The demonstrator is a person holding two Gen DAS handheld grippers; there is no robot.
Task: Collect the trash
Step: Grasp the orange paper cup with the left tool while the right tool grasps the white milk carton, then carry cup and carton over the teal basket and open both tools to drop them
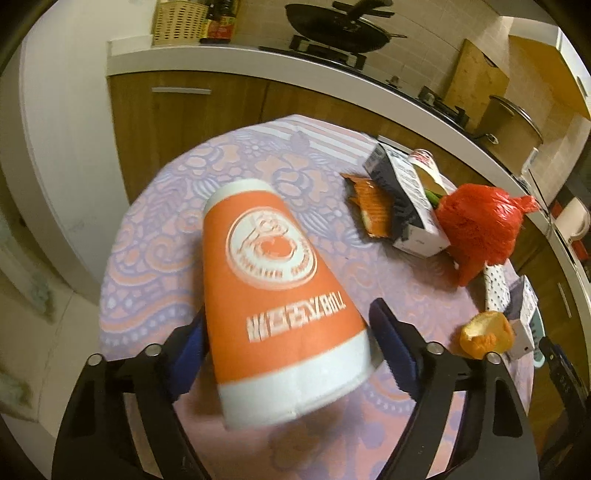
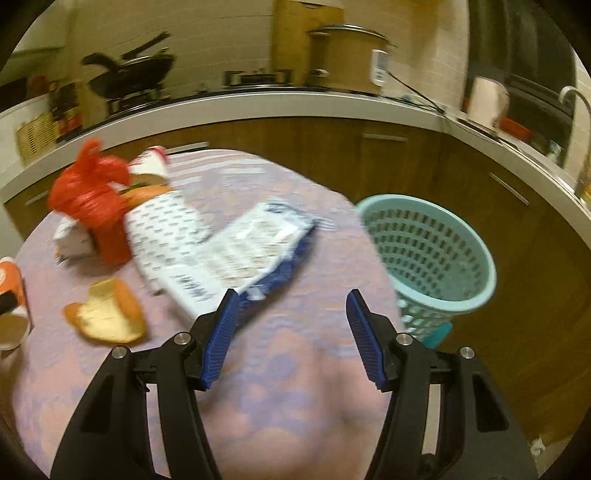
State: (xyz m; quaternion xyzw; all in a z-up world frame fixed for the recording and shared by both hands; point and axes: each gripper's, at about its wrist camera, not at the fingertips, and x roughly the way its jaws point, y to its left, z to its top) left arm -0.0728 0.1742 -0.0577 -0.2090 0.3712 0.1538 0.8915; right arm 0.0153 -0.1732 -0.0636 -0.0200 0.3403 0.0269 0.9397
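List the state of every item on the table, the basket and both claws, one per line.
Orange cup: on its side, between the left claw's pads.
Left claw: open around the cup; right pad clear of it.
Right claw: open, empty.
Red bag: tied shut.
Box: lying flat, end open.
Peel: loose on the cloth.
Basket: upright beside the table.

This is a home kitchen: a wok on the stove, a pot, wooden cabinets under a white counter.
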